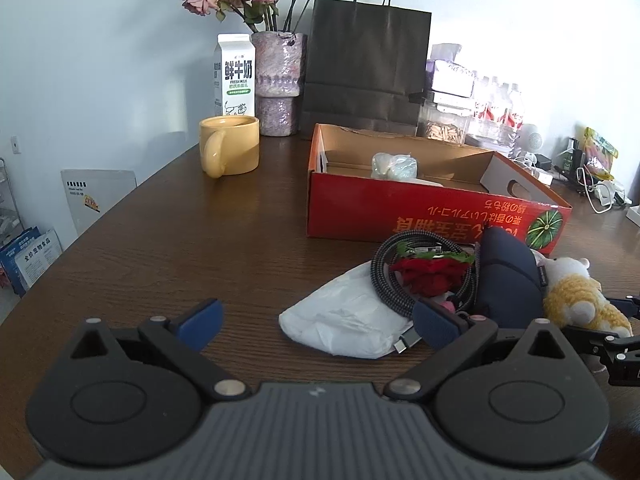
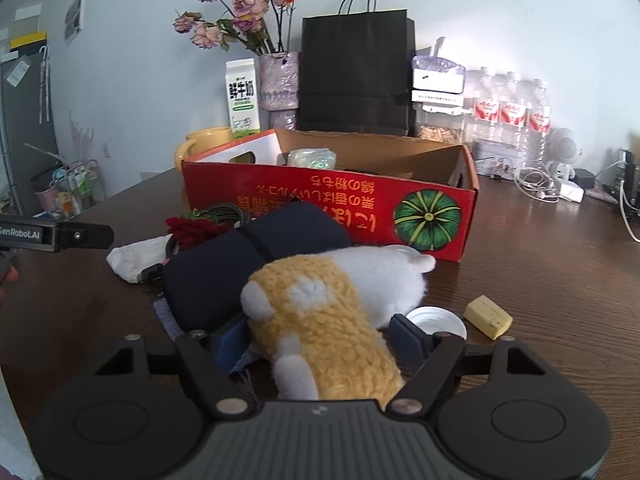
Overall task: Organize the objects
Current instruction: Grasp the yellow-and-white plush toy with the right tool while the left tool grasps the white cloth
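A red cardboard box (image 1: 400, 212) stands open on the brown table, with a pale wrapped bundle (image 1: 394, 165) inside; it also shows in the right wrist view (image 2: 320, 196). In front of it lie a white packet (image 1: 344, 320), a coiled braided cable (image 1: 384, 276), a red rose (image 1: 428, 274), a navy pouch (image 1: 508, 276) and a yellow-and-white plush toy (image 2: 320, 320). My left gripper (image 1: 316, 320) is open and empty, just short of the white packet. My right gripper (image 2: 320, 340) is open with its fingers on either side of the plush toy.
A yellow mug (image 1: 230, 145), milk carton (image 1: 235, 74), vase of dried roses (image 1: 278, 80) and black paper bag (image 1: 366, 66) stand at the back. Water bottles (image 2: 508, 112) and cables (image 2: 536, 184) crowd the back right. A white lid (image 2: 438, 319) and yellow sponge piece (image 2: 488, 317) lie near my right gripper.
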{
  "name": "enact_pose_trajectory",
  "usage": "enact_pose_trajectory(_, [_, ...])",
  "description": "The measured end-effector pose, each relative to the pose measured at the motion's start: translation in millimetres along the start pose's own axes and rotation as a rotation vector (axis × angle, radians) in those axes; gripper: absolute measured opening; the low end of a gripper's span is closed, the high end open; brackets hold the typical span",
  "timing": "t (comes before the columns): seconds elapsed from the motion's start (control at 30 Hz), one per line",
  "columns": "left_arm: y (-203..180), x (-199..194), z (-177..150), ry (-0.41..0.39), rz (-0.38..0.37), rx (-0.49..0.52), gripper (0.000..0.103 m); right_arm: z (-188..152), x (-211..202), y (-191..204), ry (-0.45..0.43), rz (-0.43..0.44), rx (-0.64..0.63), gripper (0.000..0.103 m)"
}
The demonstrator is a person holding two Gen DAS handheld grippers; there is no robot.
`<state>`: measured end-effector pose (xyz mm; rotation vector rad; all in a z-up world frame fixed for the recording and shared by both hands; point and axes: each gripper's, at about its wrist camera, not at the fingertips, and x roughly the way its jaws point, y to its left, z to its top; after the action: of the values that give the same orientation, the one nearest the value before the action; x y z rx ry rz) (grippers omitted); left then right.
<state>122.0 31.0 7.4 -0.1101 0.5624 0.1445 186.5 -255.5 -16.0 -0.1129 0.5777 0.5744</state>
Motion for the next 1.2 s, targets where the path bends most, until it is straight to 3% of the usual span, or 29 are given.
enact_pose_trajectory(0.07, [1.1, 0.3, -0.5, 0.004, 0.0, -0.001, 0.103, 0.6, 1.3, -1.8, 0.009, 0.027, 0.003, 0.065])
enact_pose_trajectory(0.27, [2.3, 2.2, -2.2, 0.014, 0.0, -0.002, 0.103, -1.8, -3.6, 1.4, -0.021, 0.017, -0.012, 0.058])
enact_pose_trajectory(0.8, [4.4, 26.5, 1.3, 0.058, 0.021, 0.048, 0.103, 2.8, -14.0, -3.4, -0.12, -0.085, -0.011, 0.056])
enact_pose_trajectory(1.2, [0.3, 63.2, 5.1, 0.123, -0.051, 0.104, 0.103, 4.4, -10.2, -4.4, -0.133, -0.125, -0.023, 0.056])
